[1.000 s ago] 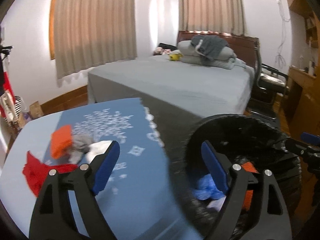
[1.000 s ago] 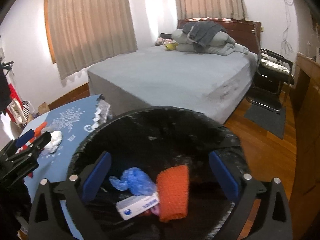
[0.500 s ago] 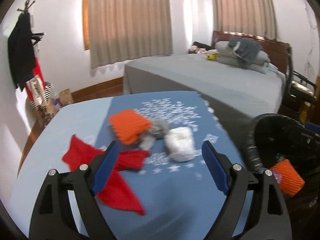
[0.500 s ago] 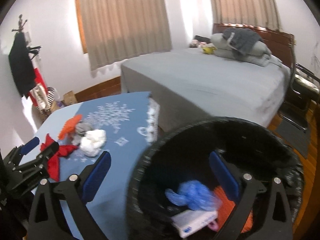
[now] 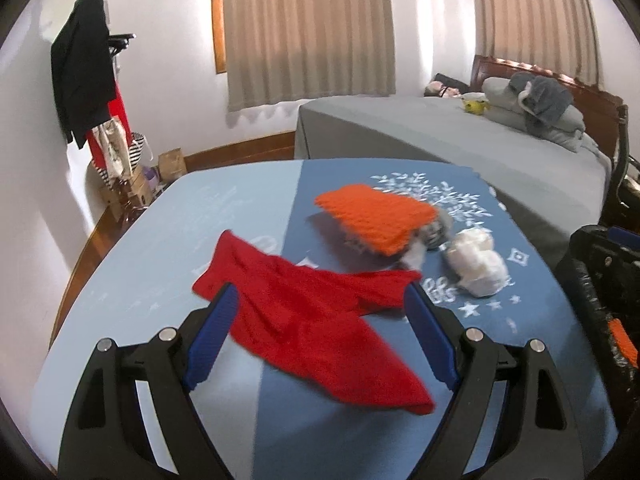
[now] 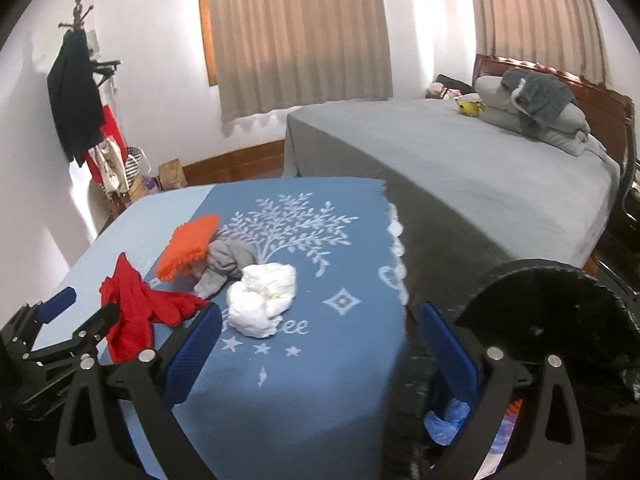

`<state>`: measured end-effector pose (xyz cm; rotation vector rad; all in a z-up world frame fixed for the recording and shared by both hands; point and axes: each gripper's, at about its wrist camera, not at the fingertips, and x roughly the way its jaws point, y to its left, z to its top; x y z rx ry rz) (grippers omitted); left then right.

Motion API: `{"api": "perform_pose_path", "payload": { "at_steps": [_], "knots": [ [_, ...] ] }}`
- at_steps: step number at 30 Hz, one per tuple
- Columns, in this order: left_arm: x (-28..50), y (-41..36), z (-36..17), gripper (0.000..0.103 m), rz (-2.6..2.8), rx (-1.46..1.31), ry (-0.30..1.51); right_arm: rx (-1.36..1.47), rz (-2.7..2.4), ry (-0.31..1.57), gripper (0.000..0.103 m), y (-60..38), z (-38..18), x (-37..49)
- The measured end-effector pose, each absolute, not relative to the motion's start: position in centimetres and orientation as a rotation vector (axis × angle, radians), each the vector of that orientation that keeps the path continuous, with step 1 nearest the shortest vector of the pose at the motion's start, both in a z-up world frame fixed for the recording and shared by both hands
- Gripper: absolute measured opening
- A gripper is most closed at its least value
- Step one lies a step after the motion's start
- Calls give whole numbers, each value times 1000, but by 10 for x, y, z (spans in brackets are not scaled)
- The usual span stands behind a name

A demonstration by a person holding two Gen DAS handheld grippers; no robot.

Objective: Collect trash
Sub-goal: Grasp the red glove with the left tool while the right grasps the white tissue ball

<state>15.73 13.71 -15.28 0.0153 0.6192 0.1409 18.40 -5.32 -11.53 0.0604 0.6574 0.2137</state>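
Looking along the left wrist view, the left gripper hangs with its blue-padded jaws spread wide and nothing pressed between them, above a crumpled red cloth that lies near the table's near edge. This rounded table with a blue cloth cover also carries a flat orange knitted piece farther in, propped up on a small grey fabric wad. Just beside the wad, toward the table's right edge, sits a bunched white wad of paper or plastic. Beyond the right edge, a black-lined trash bin shows only in part, with a bit of orange inside it.

From the right wrist view, the right gripper is likewise released, its jaws wide apart and empty, straddling the table's right edge. The white wad lies just past its left finger, the grey wad touching it, the orange piece leaning on the grey one, and the red cloth toward the left edge. The left gripper shows at far left beside the red cloth. The bin stands off the right edge, with blue crumpled plastic low inside. A grey-covered bed fills the background.
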Motion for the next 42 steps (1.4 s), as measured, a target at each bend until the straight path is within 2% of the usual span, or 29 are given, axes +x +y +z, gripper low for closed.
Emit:
{"api": "perform_pose_path", "payload": {
  "at_steps": [4,8,14,19,21,22,25,26,32,36,37,38,39,40,42],
  "knots": [
    [160,148,-159,81,153,2,637,41,227,674,97,-37,-126,191],
    [165,153,-166,74,152,-23,661,29,235,691,96,-25,-134,200],
    [170,158,-173,68,146,-50,685,16,229,701,96,-18,-142,204],
    [175,157,-178,54,133,-57,712,13,228,713,96,-16,-148,205],
    [177,157,-180,40,124,-65,724,11,229,719,96,-14,-151,206],
    [178,158,-181,35,118,-70,732,11,230,721,96,-13,-151,206],
    [182,160,-184,9,94,-86,756,11,235,727,95,-10,-153,209],
    [183,160,-185,5,89,-90,762,11,236,727,95,-8,-153,210],
    [181,161,-184,3,90,-89,745,17,232,744,90,-3,-156,227],
    [180,161,-183,7,111,-88,739,15,221,783,84,-1,-161,242],
    [179,161,-183,10,114,-88,737,18,227,800,81,0,-164,246],
    [179,161,-183,22,118,-87,734,24,234,809,80,1,-166,248],
    [179,161,-182,37,122,-85,732,27,241,818,74,1,-167,250],
    [178,161,-182,42,128,-83,727,24,261,840,62,4,-170,254],
    [177,159,-181,48,130,-80,722,16,304,864,47,8,-174,254]
  ]
}}
